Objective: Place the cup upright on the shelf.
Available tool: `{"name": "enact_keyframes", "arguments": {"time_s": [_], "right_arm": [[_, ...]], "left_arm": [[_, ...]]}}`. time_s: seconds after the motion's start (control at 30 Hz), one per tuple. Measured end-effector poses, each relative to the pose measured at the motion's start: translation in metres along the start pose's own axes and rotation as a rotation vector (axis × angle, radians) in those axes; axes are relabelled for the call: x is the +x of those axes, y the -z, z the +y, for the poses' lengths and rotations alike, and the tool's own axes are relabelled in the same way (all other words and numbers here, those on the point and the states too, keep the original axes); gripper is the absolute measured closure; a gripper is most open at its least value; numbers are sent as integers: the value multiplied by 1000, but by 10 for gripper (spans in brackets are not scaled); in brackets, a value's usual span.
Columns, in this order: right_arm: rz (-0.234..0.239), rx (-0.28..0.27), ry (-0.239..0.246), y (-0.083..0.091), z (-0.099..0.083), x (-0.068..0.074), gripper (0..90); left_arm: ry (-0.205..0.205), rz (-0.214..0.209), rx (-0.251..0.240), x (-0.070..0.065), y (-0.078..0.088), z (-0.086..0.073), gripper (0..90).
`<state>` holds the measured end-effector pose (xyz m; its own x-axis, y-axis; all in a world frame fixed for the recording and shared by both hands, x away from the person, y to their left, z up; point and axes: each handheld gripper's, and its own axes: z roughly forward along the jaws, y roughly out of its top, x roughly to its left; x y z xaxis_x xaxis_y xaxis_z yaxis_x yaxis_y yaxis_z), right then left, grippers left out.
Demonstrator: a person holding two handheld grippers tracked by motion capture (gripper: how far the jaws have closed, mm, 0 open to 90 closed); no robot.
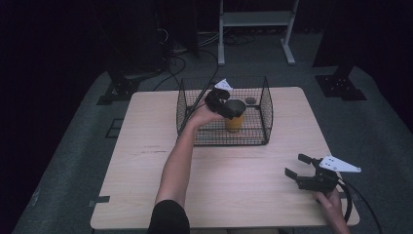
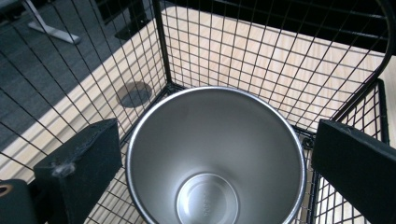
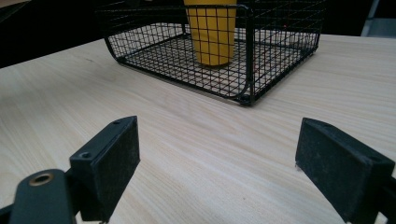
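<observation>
Over the basket: the left gripper [image 1: 229, 108] hangs above a yellow cup [image 1: 234, 122], the person's forearm [image 1: 178, 163] reaching in from the near edge of the table [image 1: 146, 185].
Cup: it stands upright on the mesh floor of the black wire basket [image 1: 267, 114], steel-lined mouth [image 2: 215, 154] facing up; from the right gripper view its yellow wall [image 3: 212, 32] shows through the mesh, nearer the far wall of the basket than the open front.
Left gripper: jaws spread wide — 1 black pad [image 2: 81, 163] on each side of the rim, with a gap visible between pad and steel on both sides, so nothing is clamped.
Right gripper: the right gripper [image 1: 298, 165] sits low over the near right part of the table, well apart from the basket, jaws parted with only bare wood between its 2 pads [image 3: 109, 163].
Basket: it rests at the far middle of the table — its near side open.
Beyond the table: a dark floor, cables and a white stand [image 1: 255, 19].
</observation>
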<state>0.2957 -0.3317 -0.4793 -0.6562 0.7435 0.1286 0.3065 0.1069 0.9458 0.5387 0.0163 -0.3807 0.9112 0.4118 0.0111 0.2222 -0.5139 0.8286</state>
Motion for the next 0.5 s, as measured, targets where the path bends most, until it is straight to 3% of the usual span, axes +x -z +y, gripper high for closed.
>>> {"name": "enact_keyframes", "arguments": {"time_s": [0.5], "right_arm": [[3, -4, -4, 0, 0, 0, 128]], "left_arm": [[-24, 2, -56, -7, 21, 8, 14]]}}
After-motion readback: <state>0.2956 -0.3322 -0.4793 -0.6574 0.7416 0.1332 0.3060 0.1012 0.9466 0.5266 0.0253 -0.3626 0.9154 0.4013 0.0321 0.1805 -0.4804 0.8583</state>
